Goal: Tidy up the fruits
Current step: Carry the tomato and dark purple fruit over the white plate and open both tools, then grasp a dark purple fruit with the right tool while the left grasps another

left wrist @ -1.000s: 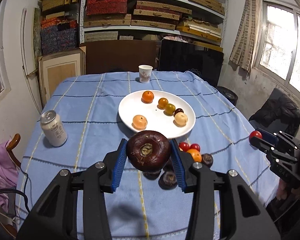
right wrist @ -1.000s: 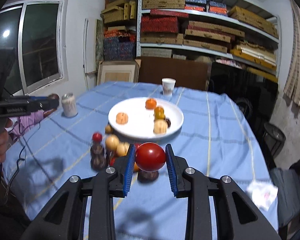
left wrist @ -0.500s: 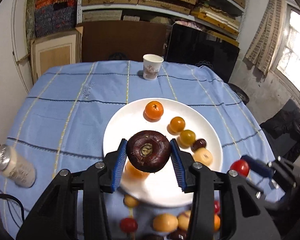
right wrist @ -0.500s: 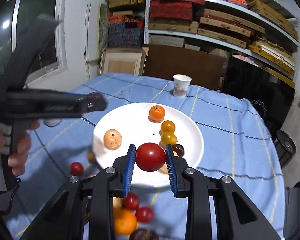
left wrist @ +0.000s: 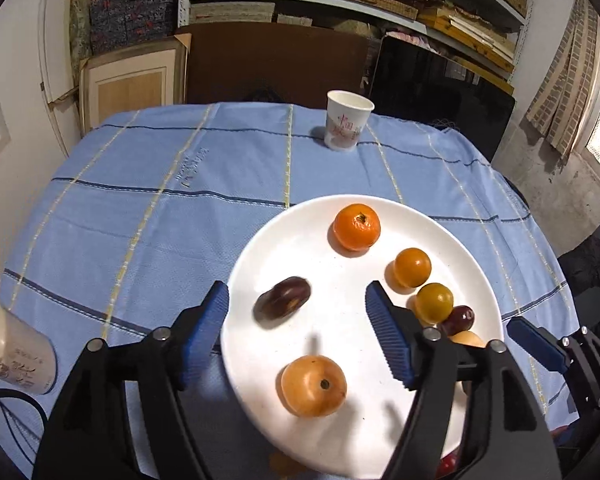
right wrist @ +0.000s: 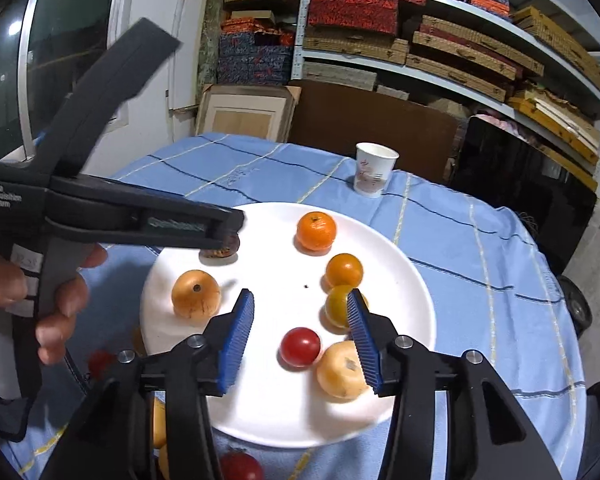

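Both fruits, pinched a moment ago, now lie on the white plate (left wrist: 476, 264): dark fruit (left wrist: 283, 302) and red tomato (right wrist: 300, 346). Left tongs (left wrist: 298, 336) and right tongs (right wrist: 300, 334) are spreading (nothing gripped), angled down over it.

I'm in what looks like a storeroom put to use as a dining corner. Behind my table (left wrist: 148, 216), which wears a blue checked cloth, metal shelves (right wrist: 452, 40) fill the top of the frame, packed with flat woven and patterned boxes (right wrist: 352, 12). A framed panel (left wrist: 128, 88) and a brown board (left wrist: 276, 64) lean against them. Bare white walls, a rough concrete patch at right, a window (right wrist: 60, 52) upper left and a curtain (left wrist: 568, 80) upper right close it in.
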Available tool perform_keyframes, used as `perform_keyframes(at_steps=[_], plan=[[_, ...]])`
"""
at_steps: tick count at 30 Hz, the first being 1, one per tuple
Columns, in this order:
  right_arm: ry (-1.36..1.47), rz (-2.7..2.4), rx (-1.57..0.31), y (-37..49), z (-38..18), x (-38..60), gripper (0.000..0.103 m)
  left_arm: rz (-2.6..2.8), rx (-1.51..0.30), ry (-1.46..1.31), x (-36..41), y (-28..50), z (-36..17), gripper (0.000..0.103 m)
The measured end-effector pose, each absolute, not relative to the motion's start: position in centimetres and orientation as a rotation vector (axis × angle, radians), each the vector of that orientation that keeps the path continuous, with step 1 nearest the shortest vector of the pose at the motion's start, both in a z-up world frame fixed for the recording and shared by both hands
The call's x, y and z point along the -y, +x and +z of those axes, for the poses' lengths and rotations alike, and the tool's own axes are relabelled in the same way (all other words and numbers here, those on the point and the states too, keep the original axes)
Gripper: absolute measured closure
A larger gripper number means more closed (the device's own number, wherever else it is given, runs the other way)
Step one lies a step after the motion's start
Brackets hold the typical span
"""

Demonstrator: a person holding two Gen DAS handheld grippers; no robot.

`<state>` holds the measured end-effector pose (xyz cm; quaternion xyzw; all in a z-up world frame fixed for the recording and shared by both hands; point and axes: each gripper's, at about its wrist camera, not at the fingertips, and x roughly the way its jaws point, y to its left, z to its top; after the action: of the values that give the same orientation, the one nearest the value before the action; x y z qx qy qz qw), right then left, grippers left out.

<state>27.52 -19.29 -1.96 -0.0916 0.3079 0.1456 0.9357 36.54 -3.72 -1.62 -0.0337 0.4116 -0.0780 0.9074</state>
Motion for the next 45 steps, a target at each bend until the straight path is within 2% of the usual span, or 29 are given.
perform_keyframes(at_steps=[3,5,6,8,14,19,24,25,42,45], plan=[[-0.163,0.293,-0.615,25.2,-0.7,20.9,0.054,-0.173,-0.824,-0.086,2.8,33.7,0.0,0.029],[-0.146,0.300,-0.624,23.3,-0.3,22.1,0.053,-0.184,-0.799,-0.095,1.9,30.9,0.8,0.021],[-0.137,0.299,-0.631,21.8,-0.3,22.9,0.051,-0.188,-0.791,-0.093,1.6,29.5,1.1,0.019],[-0.126,0.296,-0.653,19.7,-0.7,24.0,0.046,-0.212,-0.785,-0.079,1.3,26.4,1.0,0.019],[-0.148,0.277,-0.753,13.3,-4.5,24.7,0.047,-0.276,-0.828,0.011,1.3,17.7,-1.4,0.019],[-0.146,0.268,-0.807,13.2,-6.8,24.2,0.047,-0.264,-0.858,0.018,1.0,13.4,-3.6,0.019],[-0.197,0.243,-0.839,15.0,-8.2,22.6,0.048,-0.230,-0.882,0.048,1.1,12.3,-5.0,0.019],[-0.184,0.253,-0.853,15.2,-8.4,22.6,0.060,-0.231,-0.891,0.061,1.3,12.2,-5.4,0.019],[-0.128,0.331,-0.795,5.8,-5.9,22.8,0.061,-0.257,-0.913,0.223,7.5,13.2,-8.0,0.019],[-0.120,0.325,-0.792,5.5,-5.8,22.9,0.061,-0.259,-0.908,0.231,8.1,13.3,-8.1,0.022]])
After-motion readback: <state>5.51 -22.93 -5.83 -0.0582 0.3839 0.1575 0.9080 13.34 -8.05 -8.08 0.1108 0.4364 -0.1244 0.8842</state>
